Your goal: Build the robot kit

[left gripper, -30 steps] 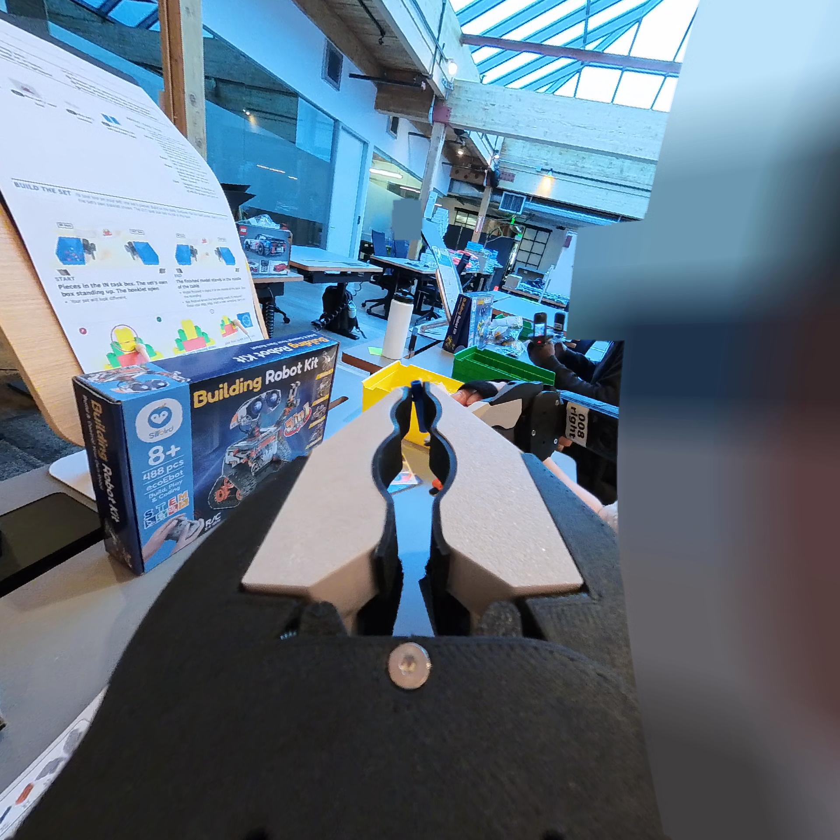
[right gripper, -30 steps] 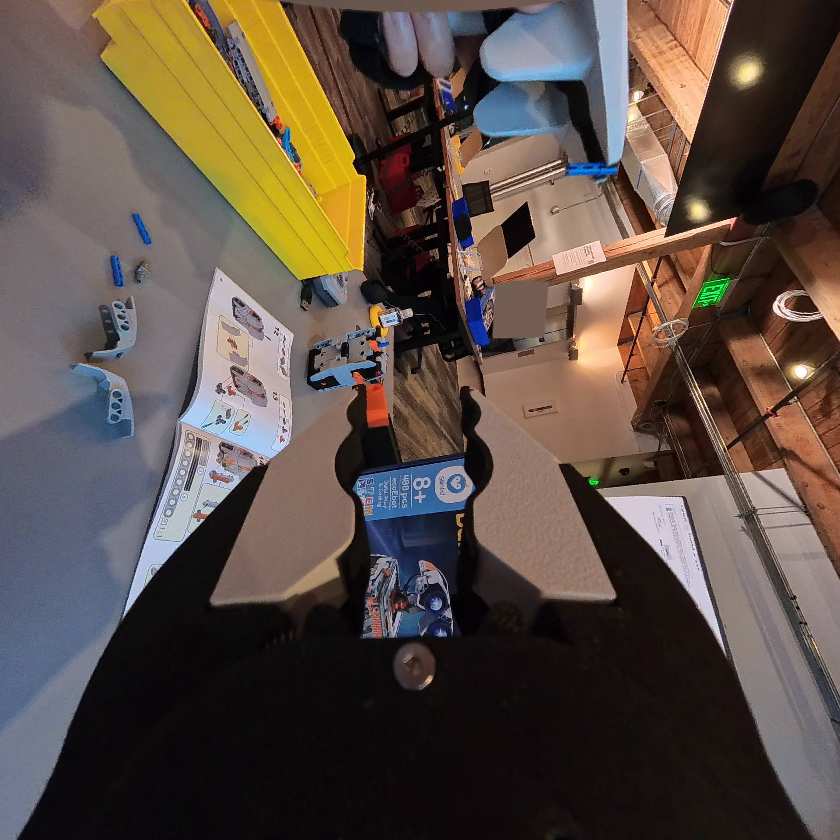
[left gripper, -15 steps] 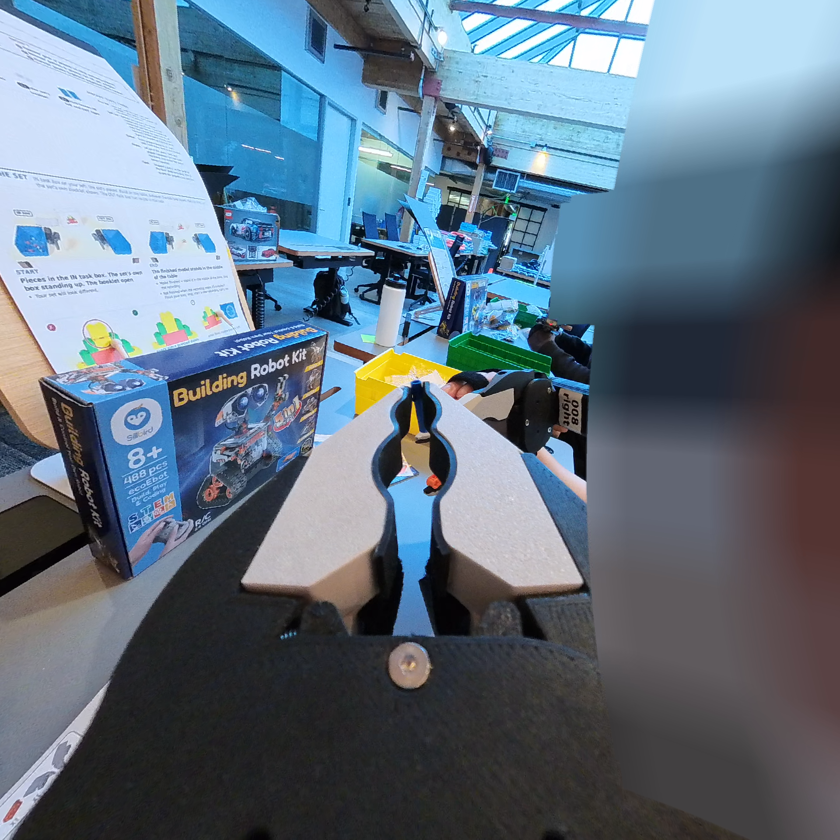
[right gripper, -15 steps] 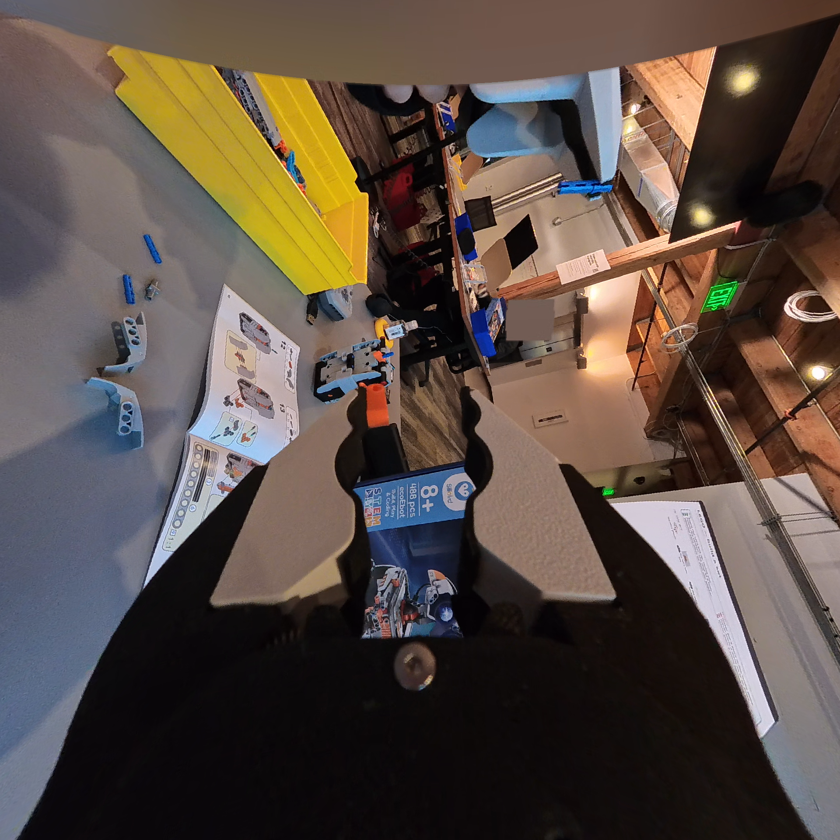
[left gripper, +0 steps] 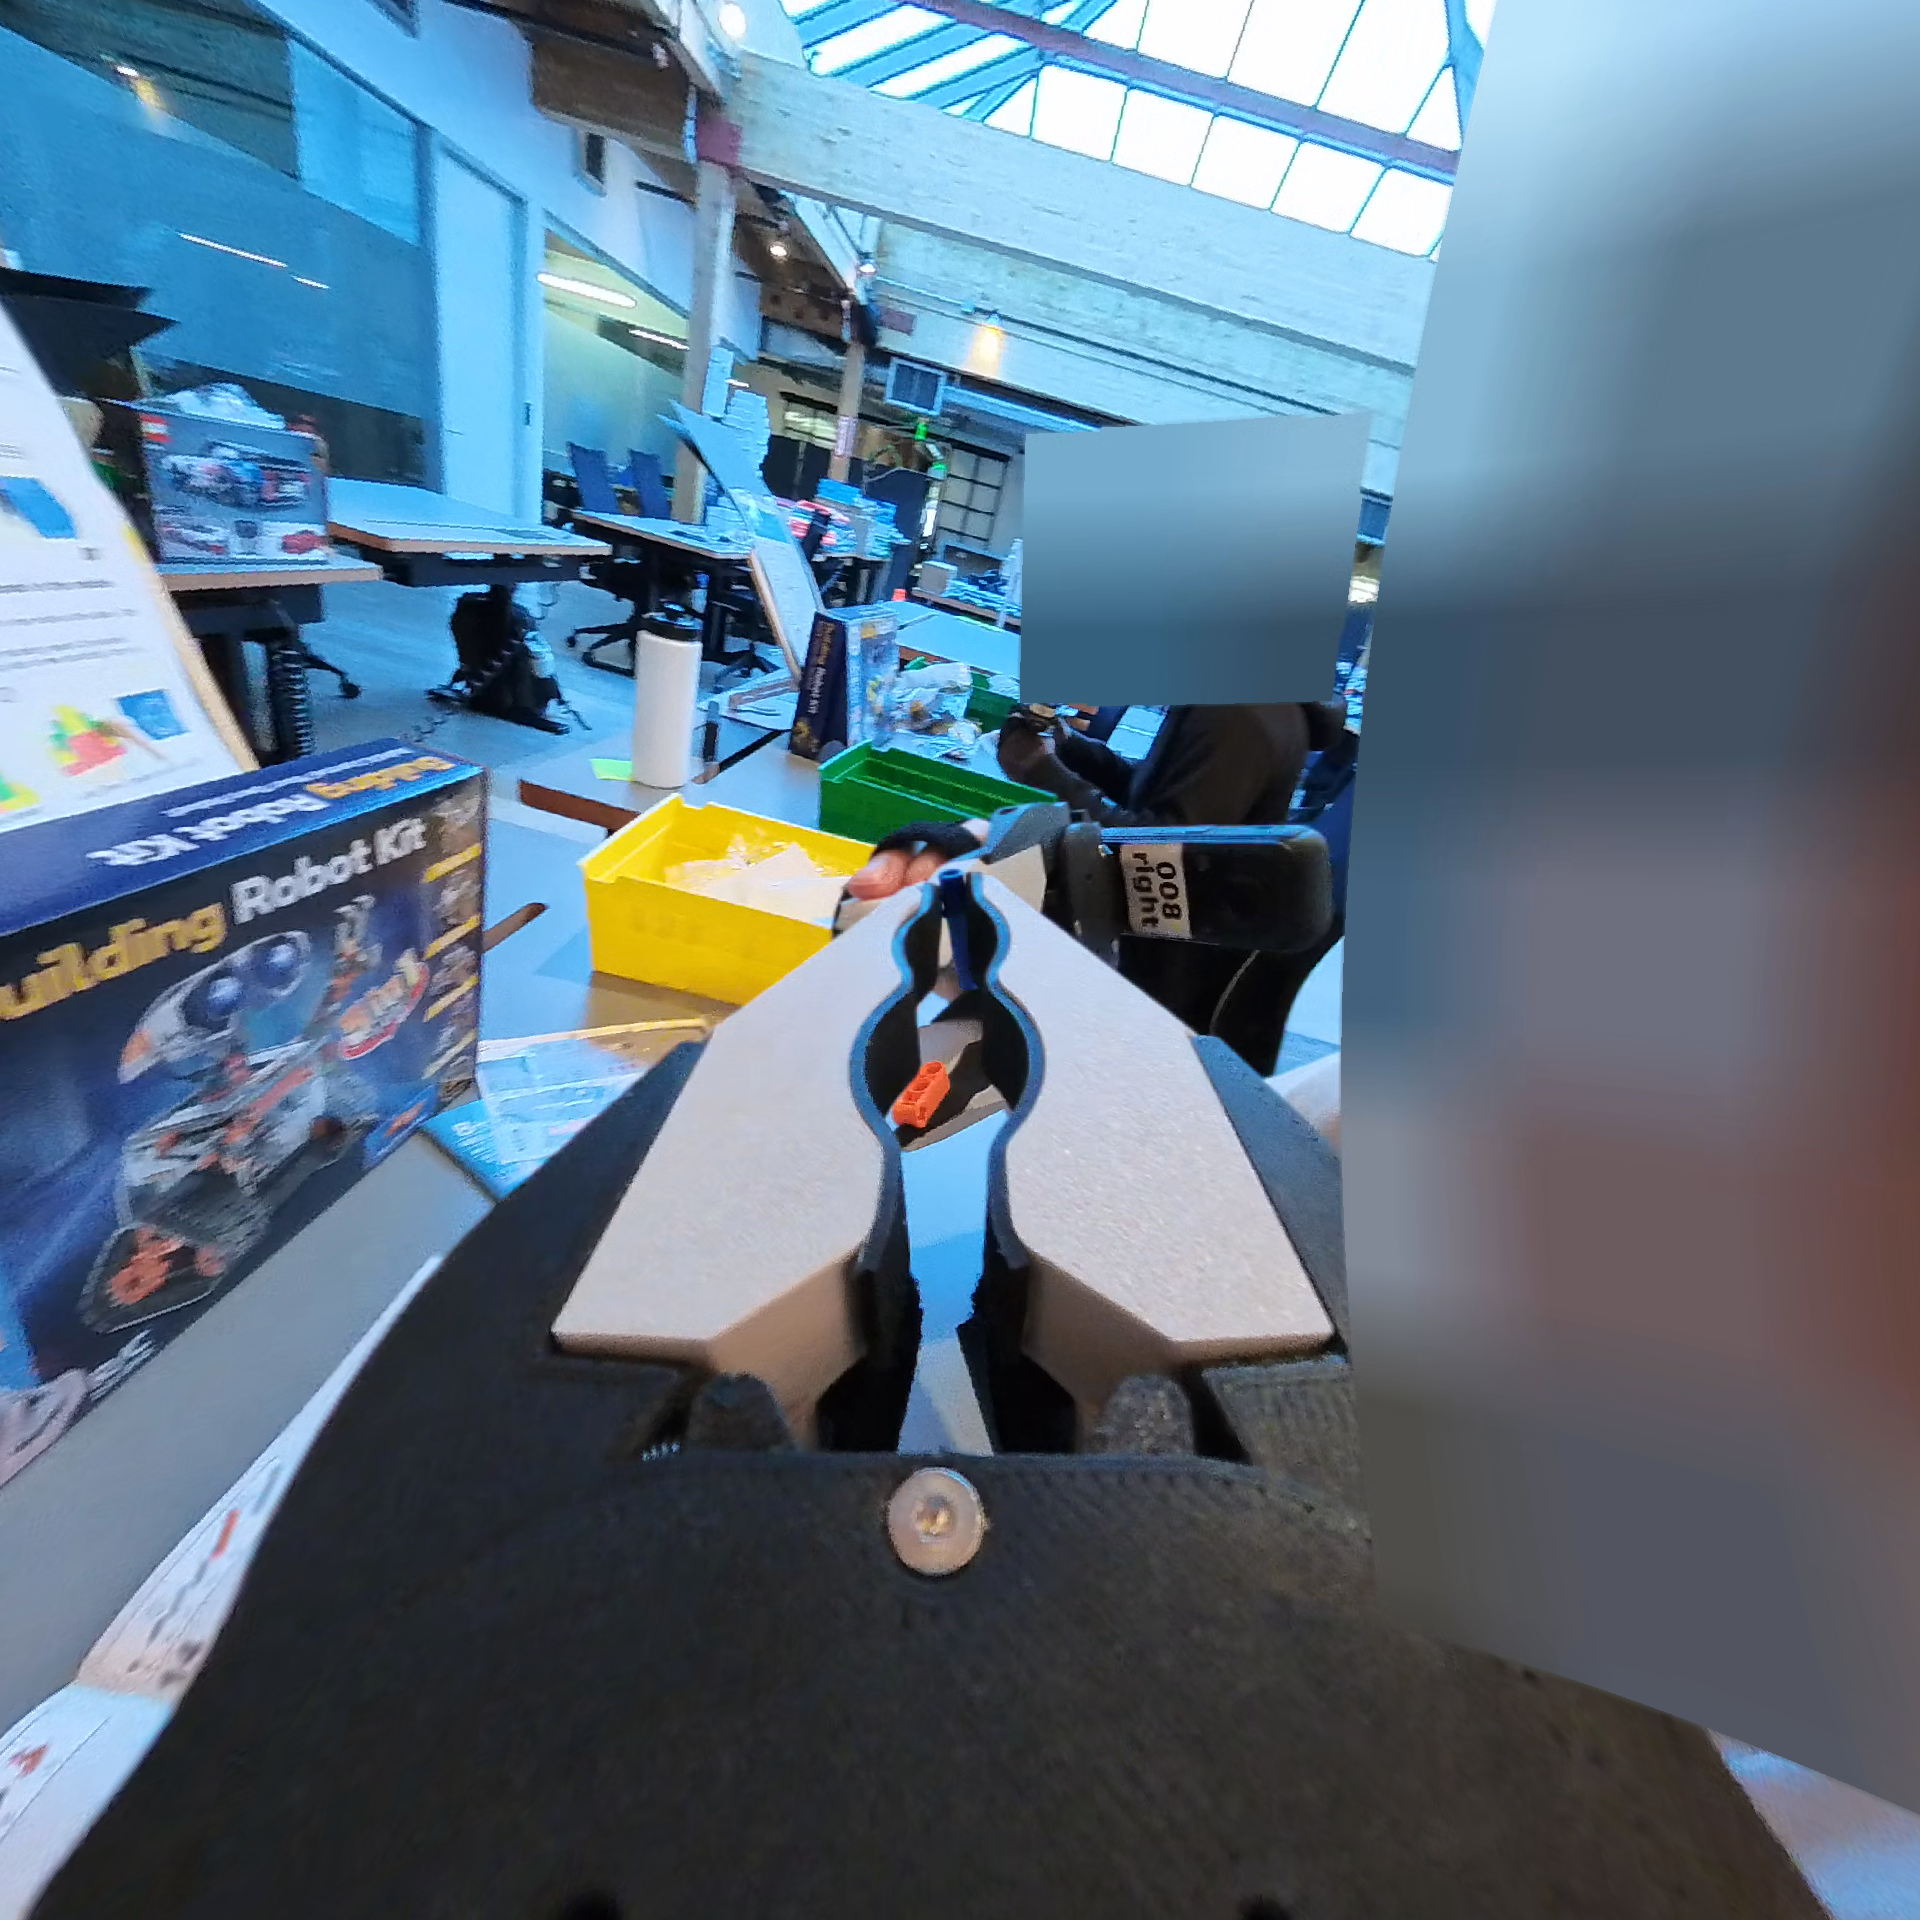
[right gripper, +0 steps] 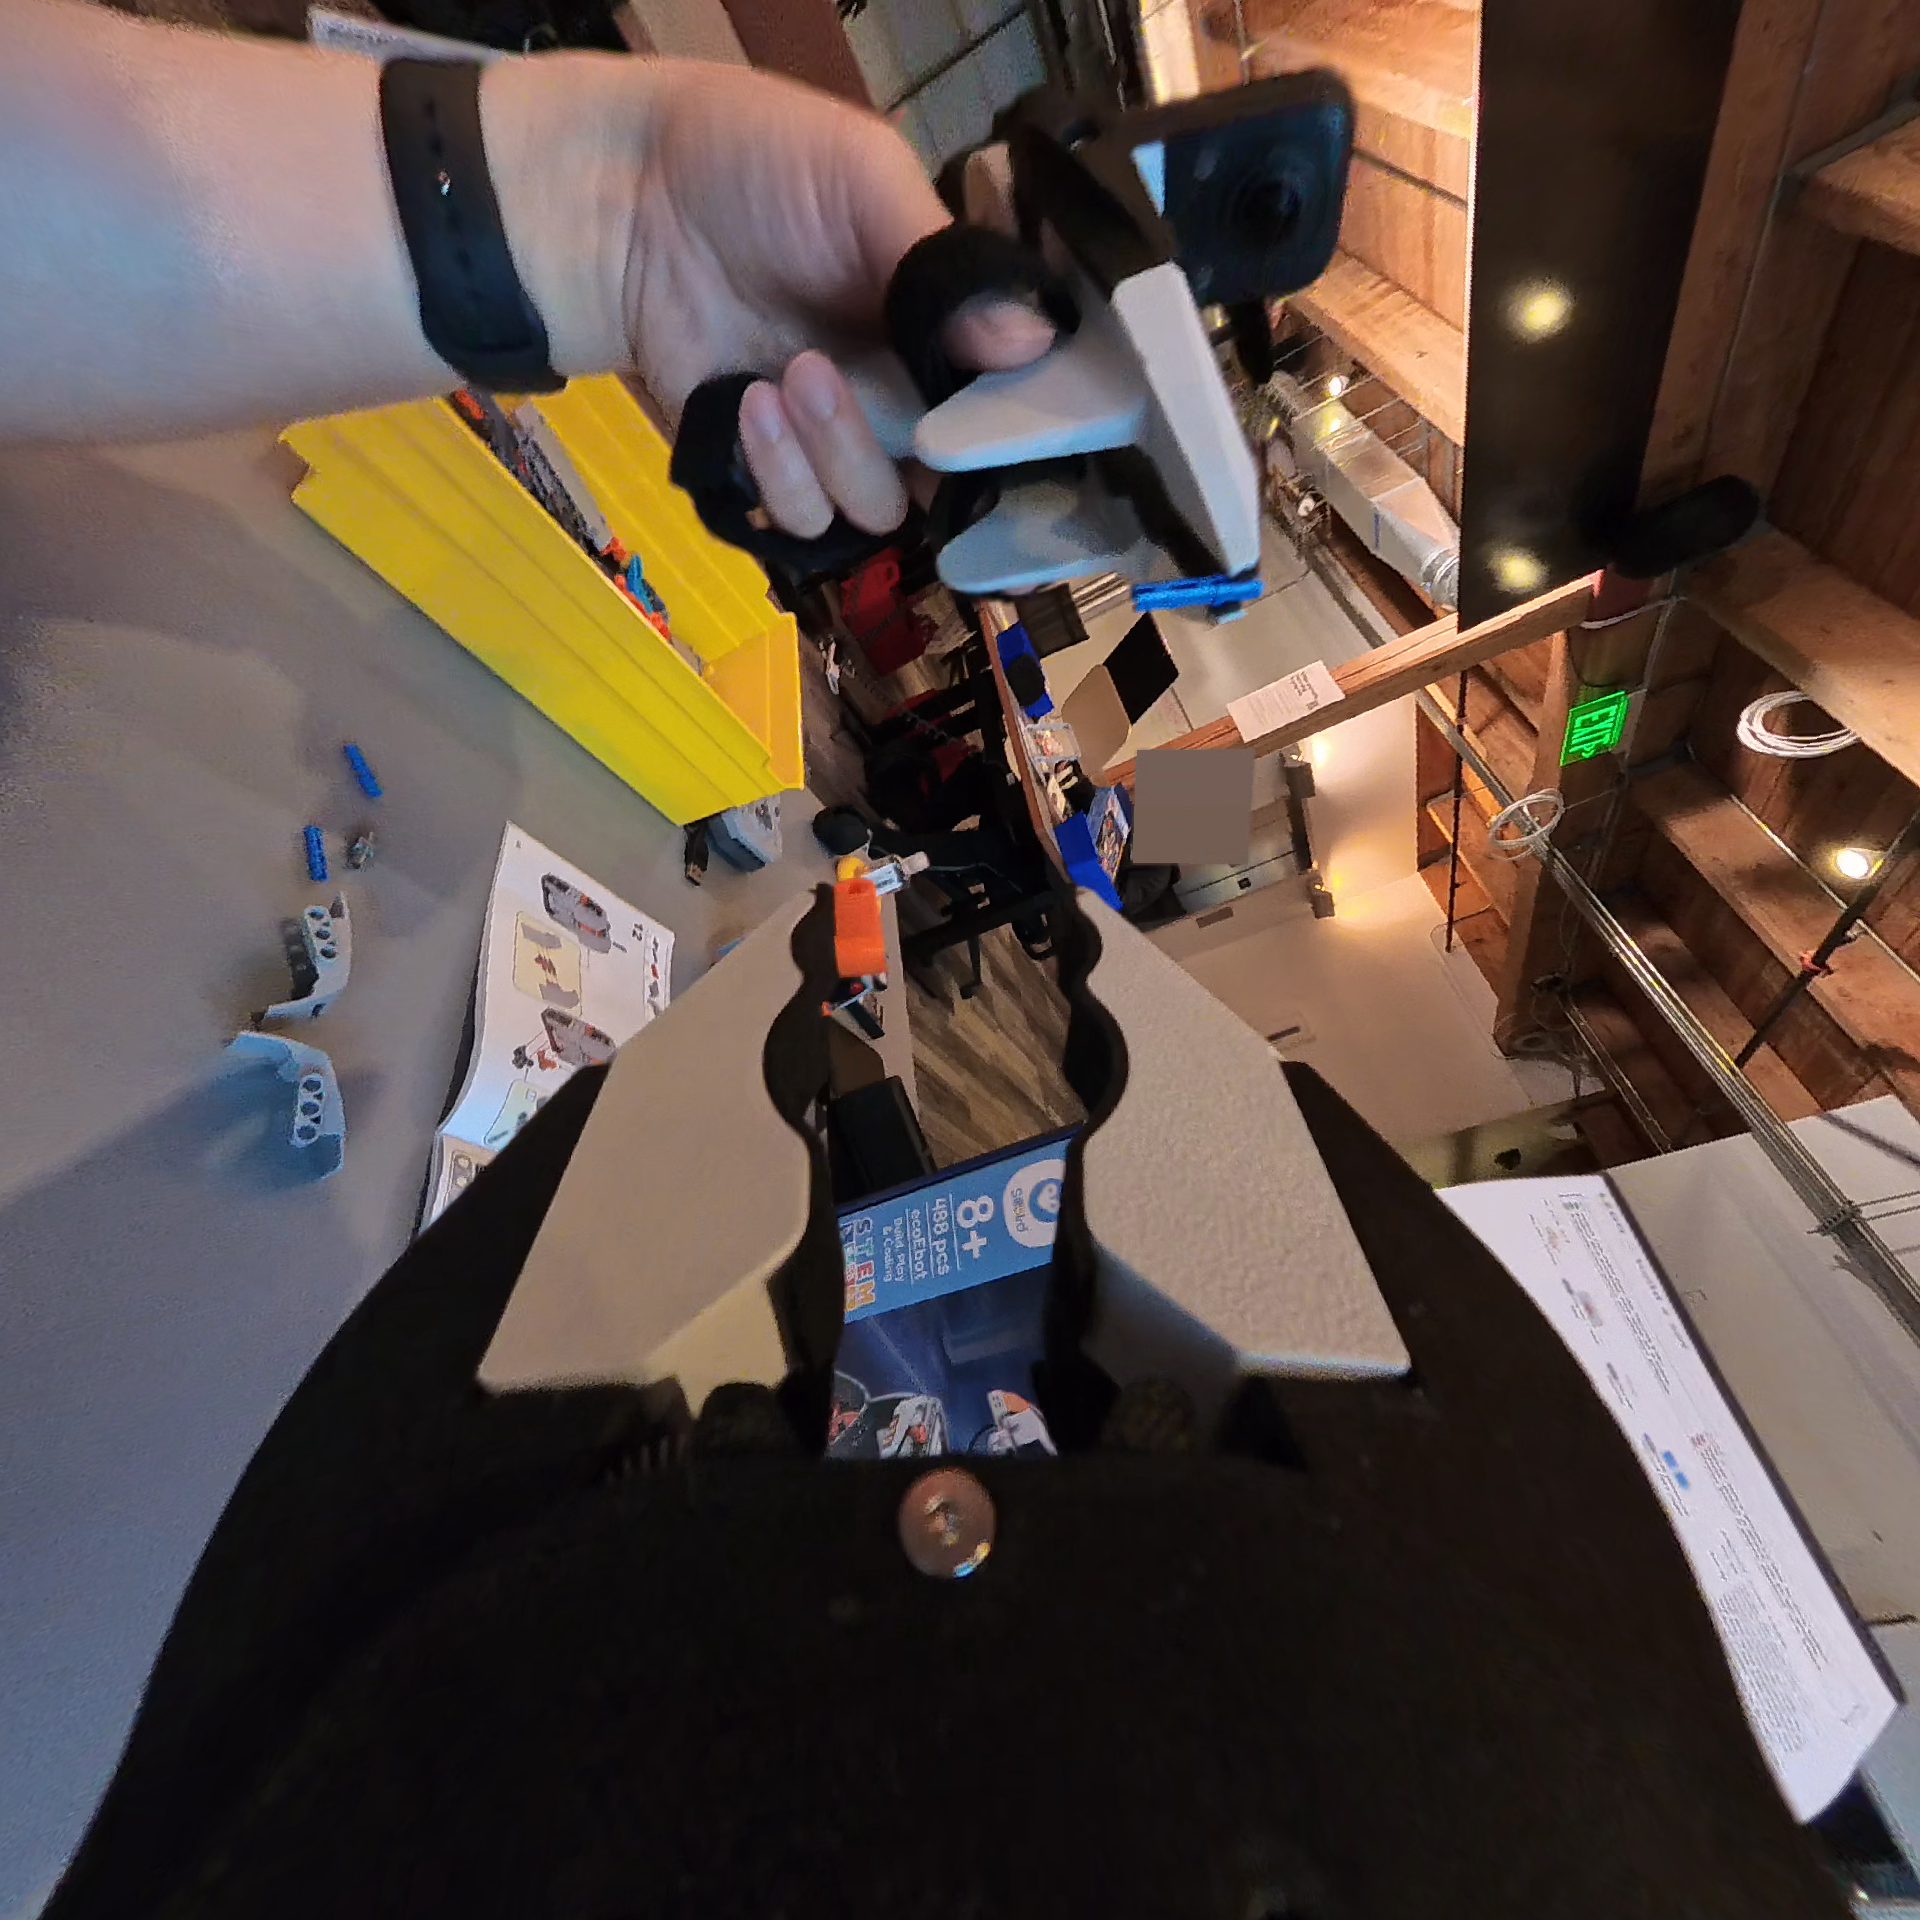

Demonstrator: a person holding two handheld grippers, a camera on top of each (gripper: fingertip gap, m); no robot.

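While looking along the left gripper (left gripper: 951,906): fingers (left gripper: 748,1143) almost closed, pinching a thin blue pin (left gripper: 954,935), long axis toward 12 o'clock. Just beyond, at 6 o'clock from the pin, an orange connector (left gripper: 921,1093), nearer to the right gripper (right gripper: 945,914). Fingers there apart, connector against the 11 o'clock finger; cannot tell if gripped. From that side, pin at 1 o'clock, lying crosswise. On the desk (right gripper: 156,1351), at 10 o'clock, yellow bin (right gripper: 540,623) with mixed parts.

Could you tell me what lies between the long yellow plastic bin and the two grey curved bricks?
Right wrist view: two small blue pins and a tiny grey piece, loose on bare grey tabletop.
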